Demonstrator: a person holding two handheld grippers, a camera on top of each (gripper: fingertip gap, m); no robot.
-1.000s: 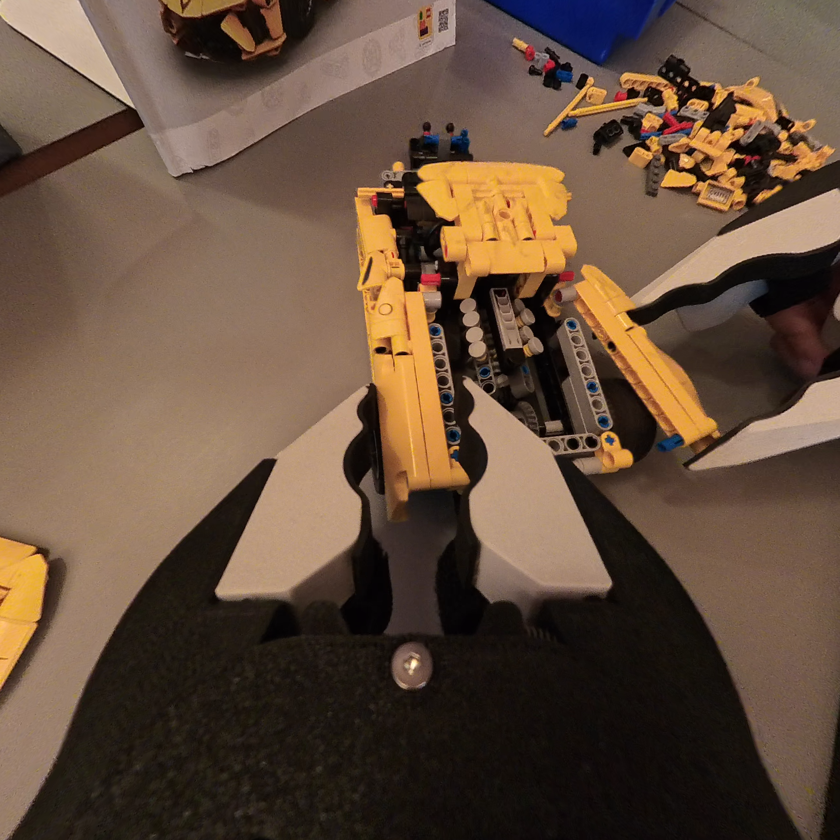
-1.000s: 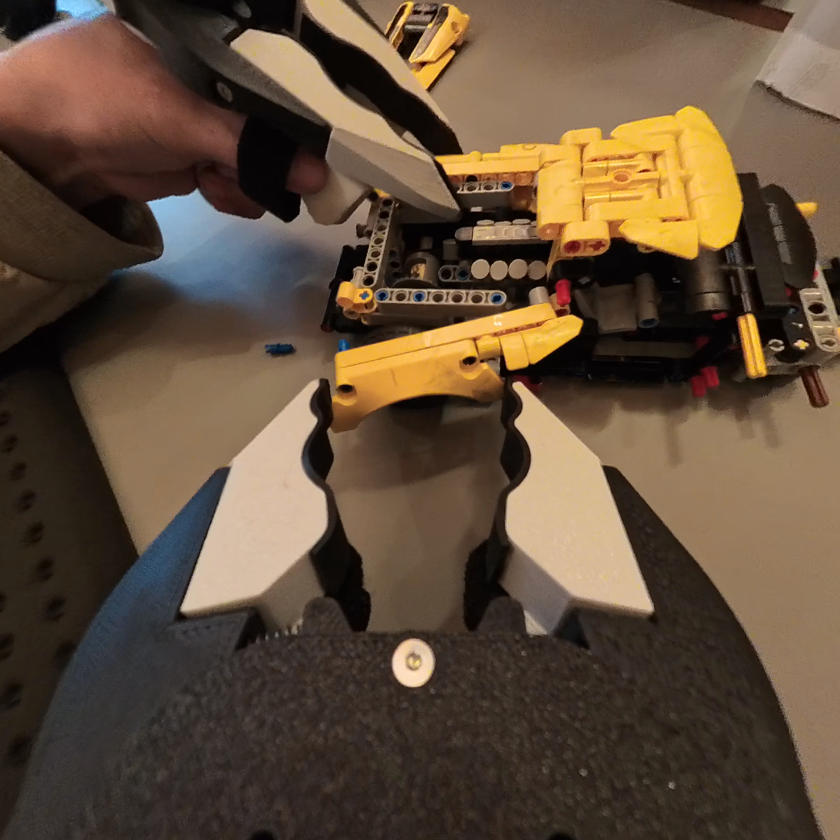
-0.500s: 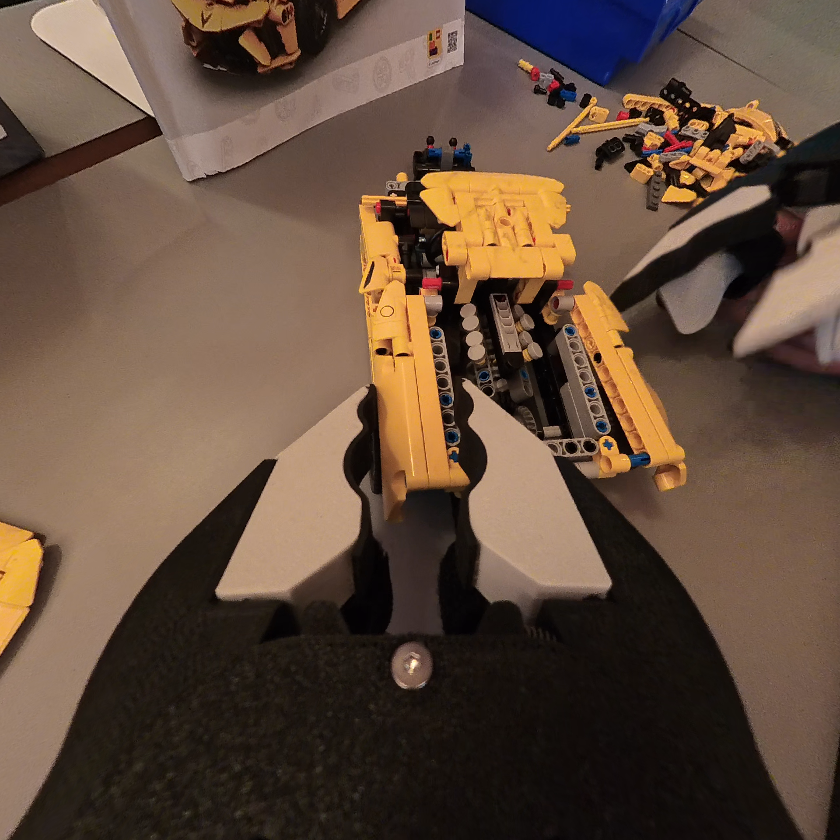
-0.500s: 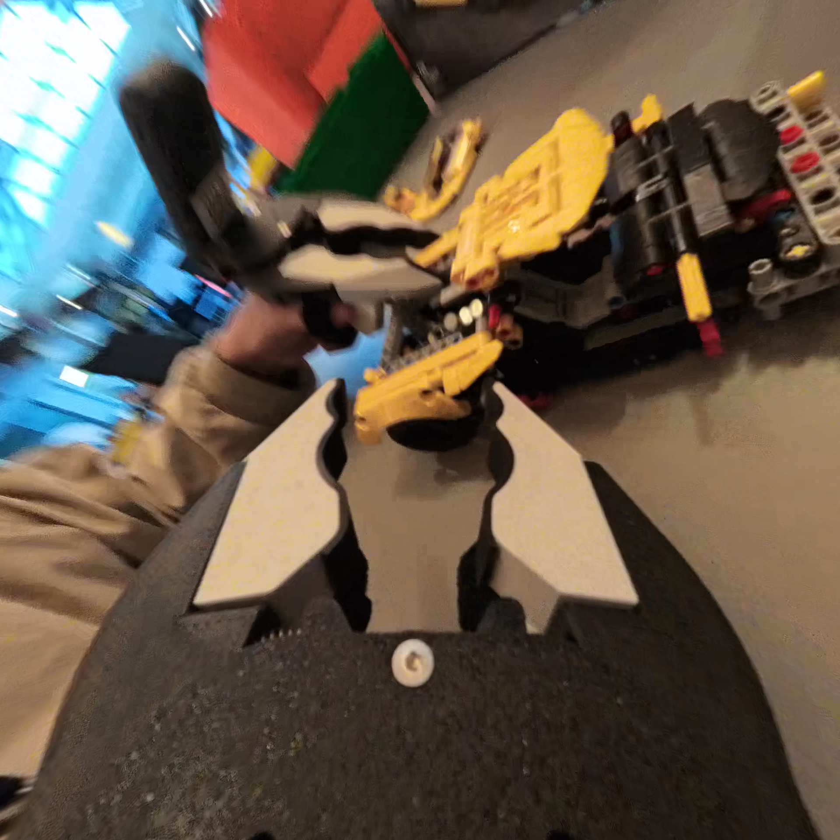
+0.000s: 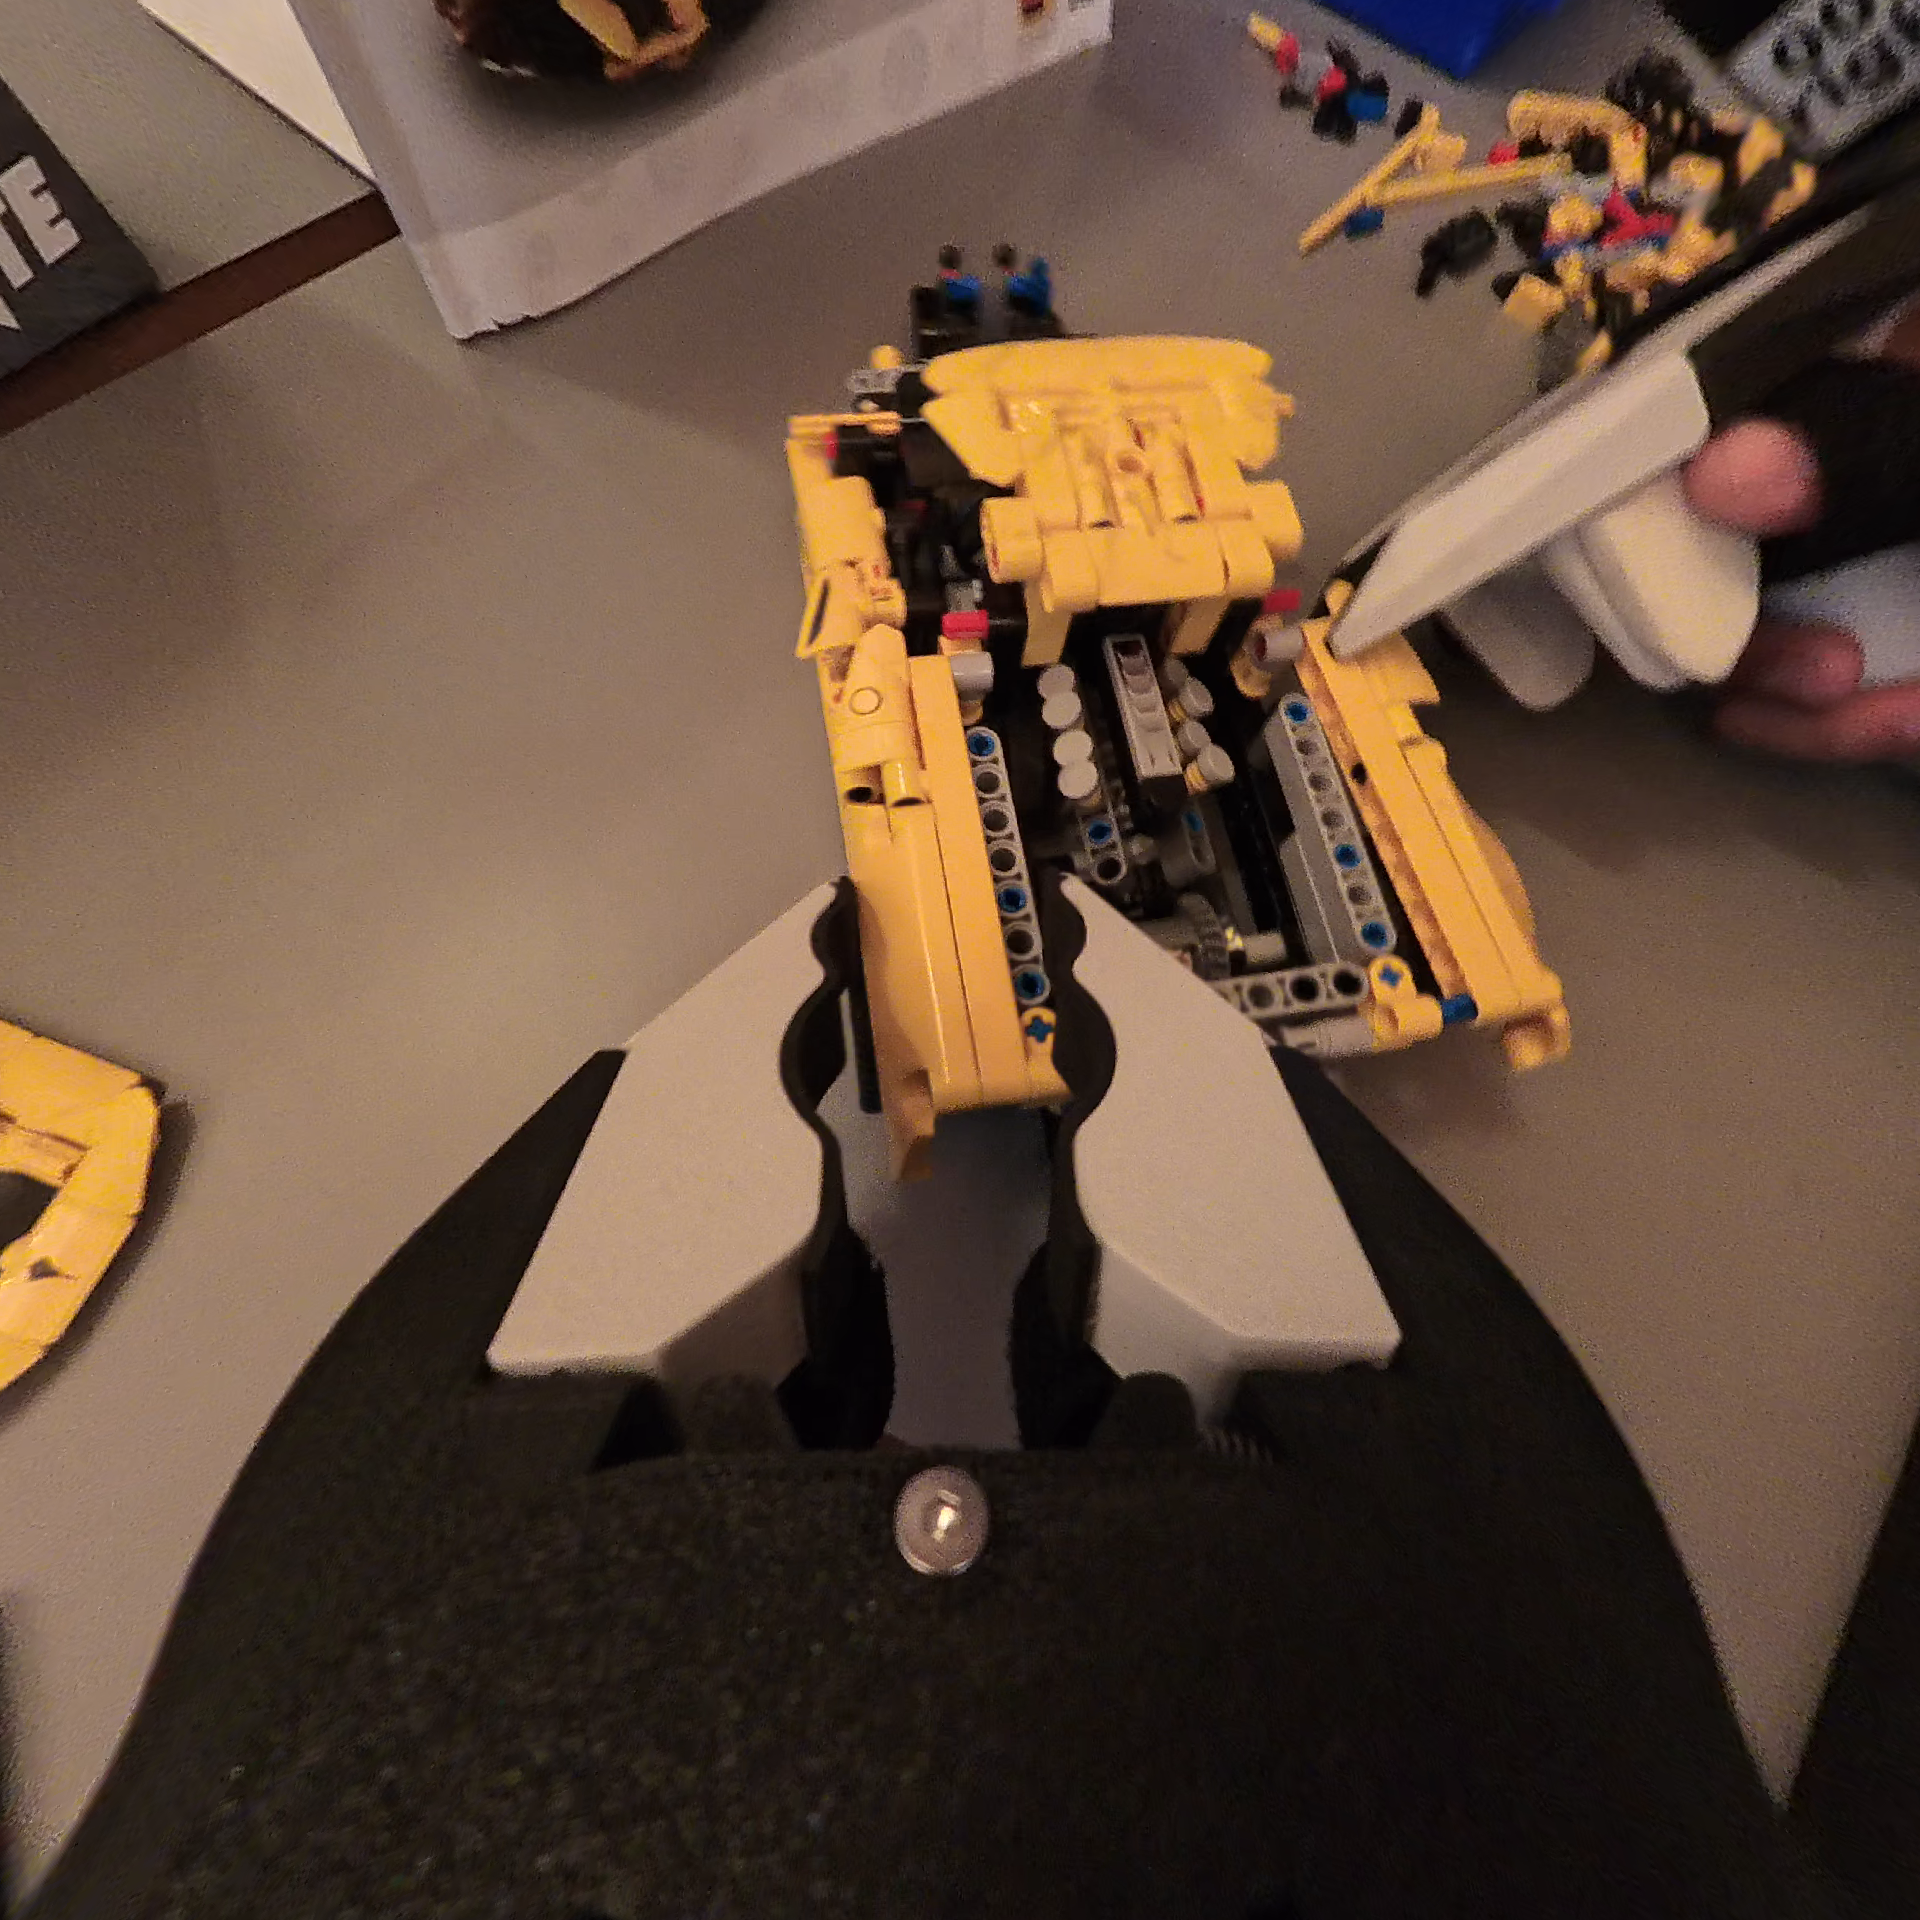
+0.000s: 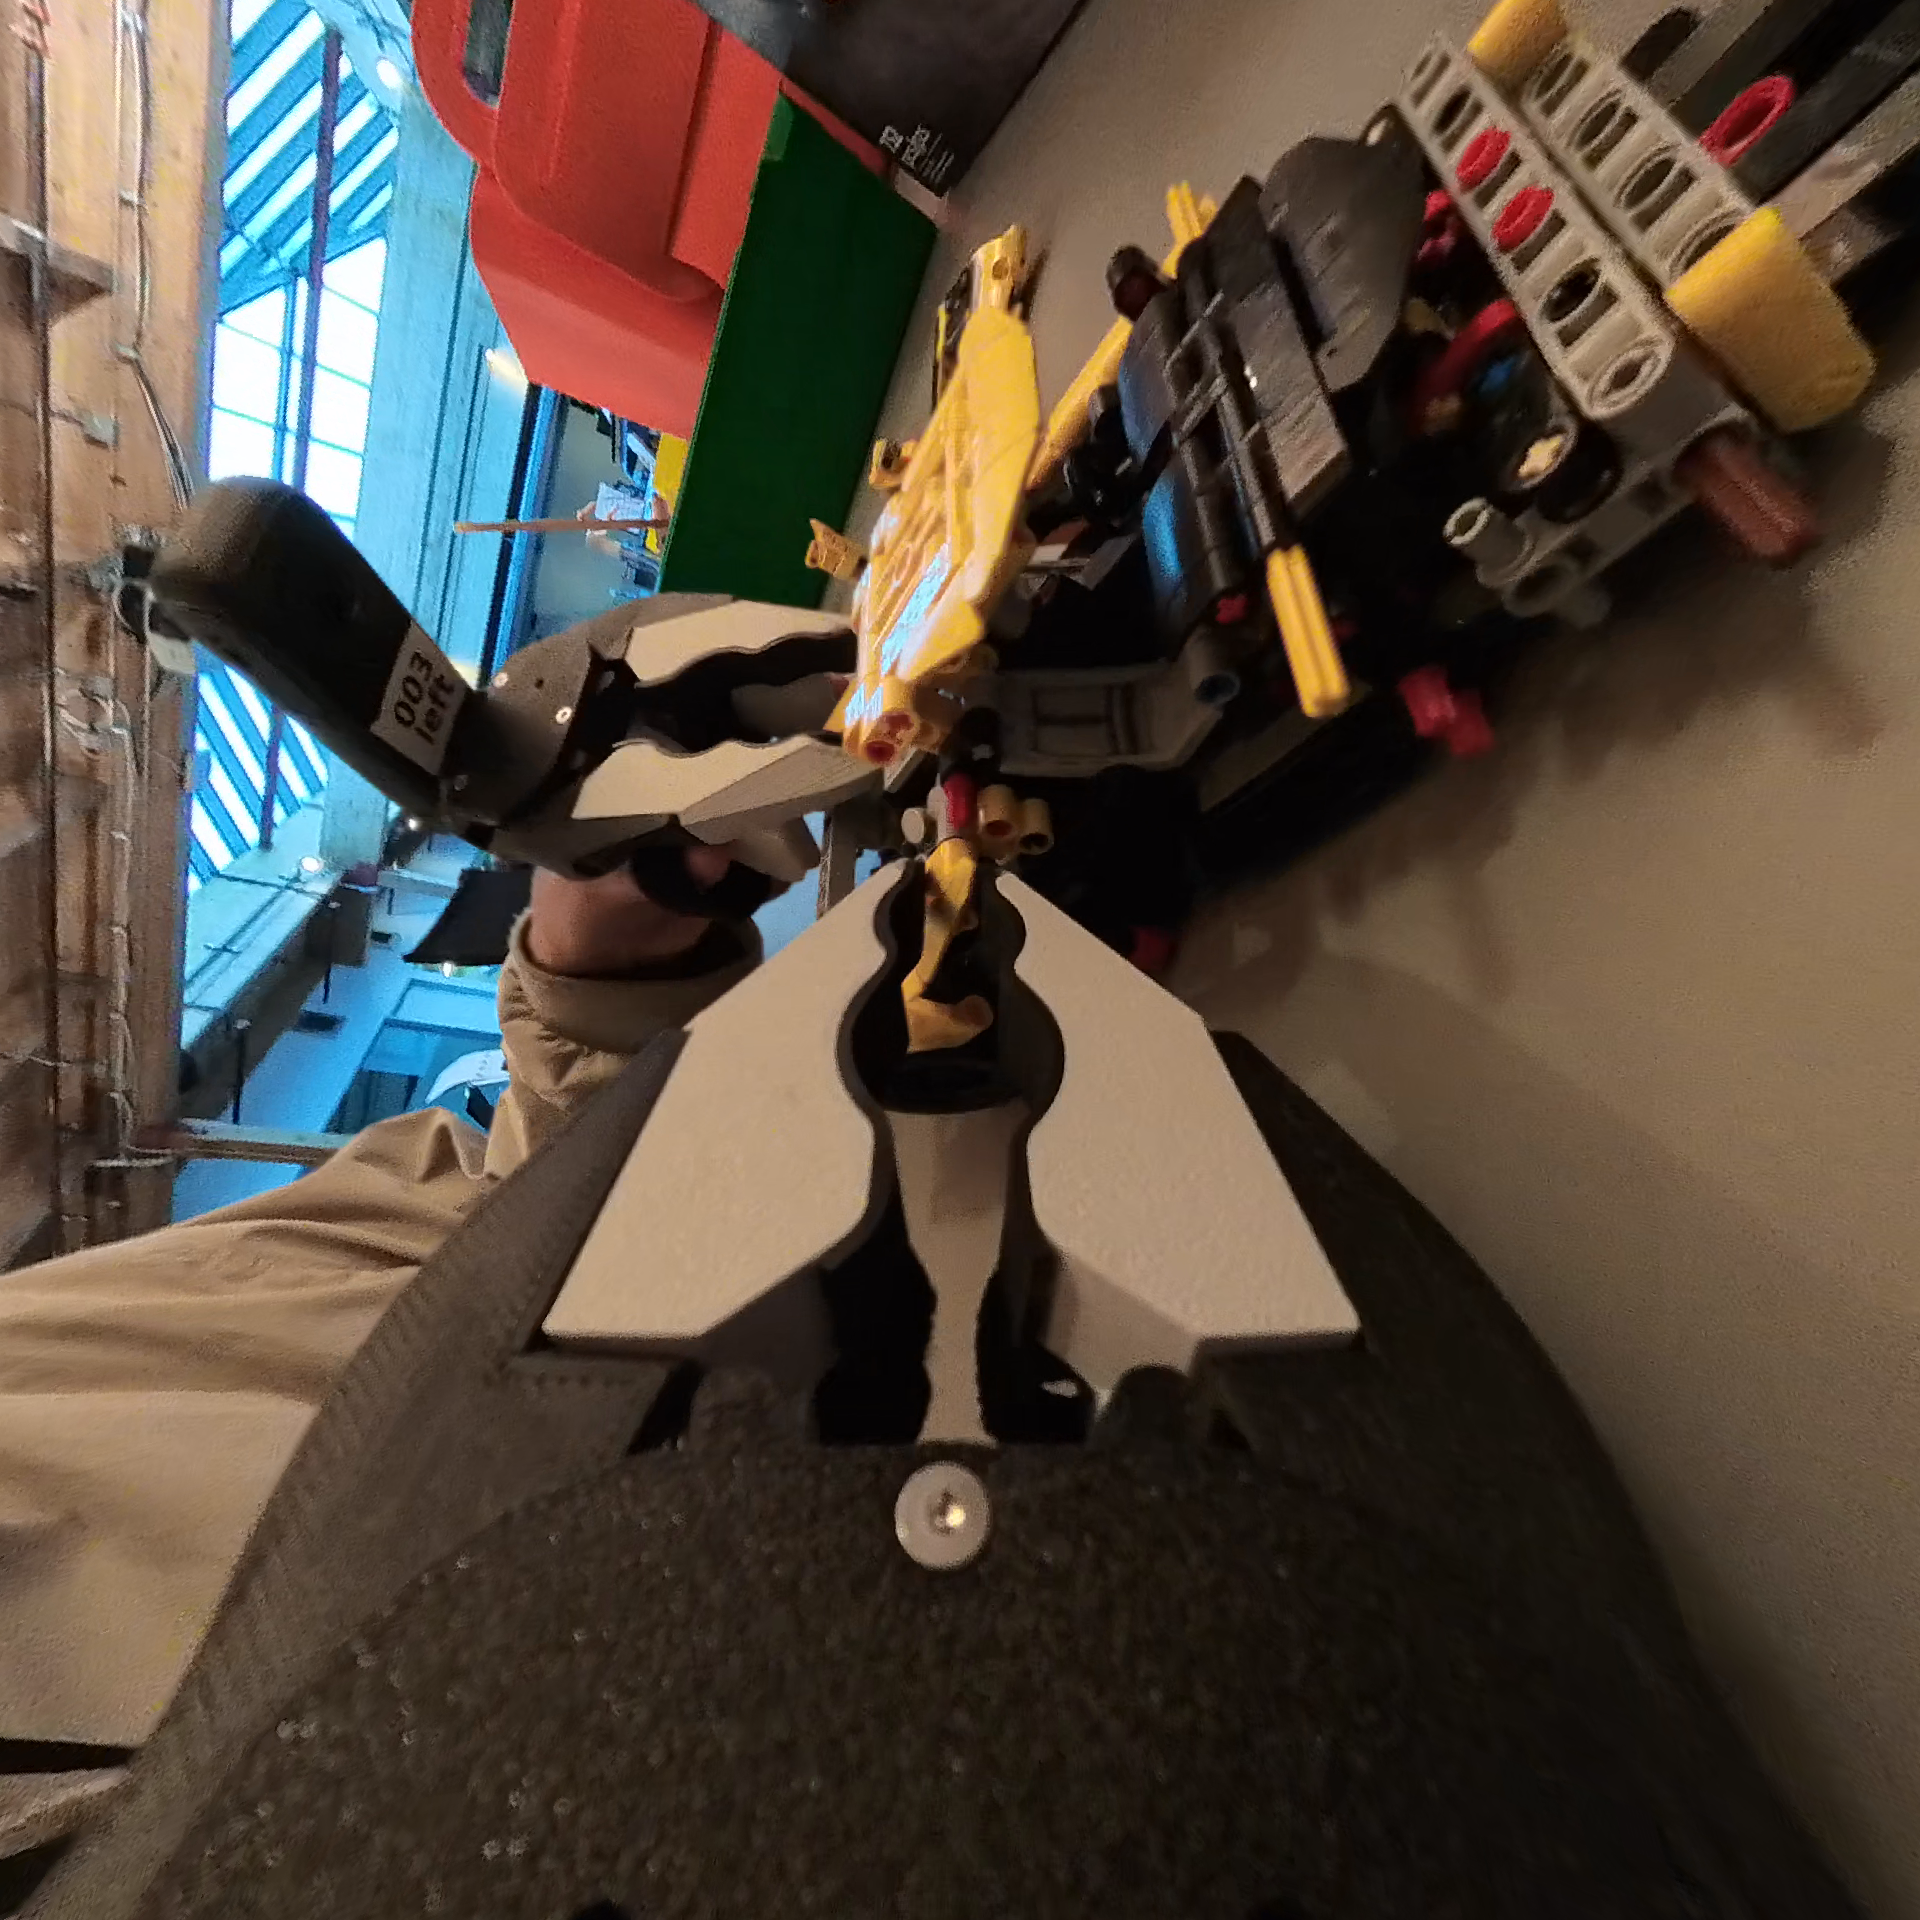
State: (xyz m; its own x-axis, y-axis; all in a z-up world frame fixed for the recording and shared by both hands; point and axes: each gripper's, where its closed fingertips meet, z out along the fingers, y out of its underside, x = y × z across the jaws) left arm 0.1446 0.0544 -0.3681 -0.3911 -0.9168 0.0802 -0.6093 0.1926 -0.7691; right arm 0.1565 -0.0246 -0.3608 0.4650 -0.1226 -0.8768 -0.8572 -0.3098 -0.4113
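A yellow and black brick-built car (image 5: 1122, 488) lies on the grey table (image 5: 416, 727). My left gripper (image 5: 951, 904) is shut on the car's left yellow side panel (image 5: 935, 997). My right gripper (image 6: 951, 883) is rolled on its side and shut on the car's right yellow side panel (image 6: 951, 935). In the left wrist view the right gripper (image 5: 1345, 623) meets the rear end of that panel (image 5: 1434, 852), which lies along the car's body. In the right wrist view the left gripper (image 6: 831, 707) holds the far side of the car (image 6: 1299, 364).
A pile of loose yellow, black and red pieces (image 5: 1621, 208) lies at the far right. A printed box (image 5: 727, 156) and a blue bin (image 5: 1455, 31) stand at the back. A yellow sub-assembly (image 5: 62, 1174) lies at the left edge. A tan sleeve (image 6: 260, 1299) is near. My right fingertips sit around 9 cm from my left ones. My left gripper's tips are some 15 cm from the yellow sub-assembly (image 5: 62, 1174).
My right gripper has rolled sideways and gone from open to shut on the right side panel. That panel has swung in against the car. My left gripper has kept its hold.
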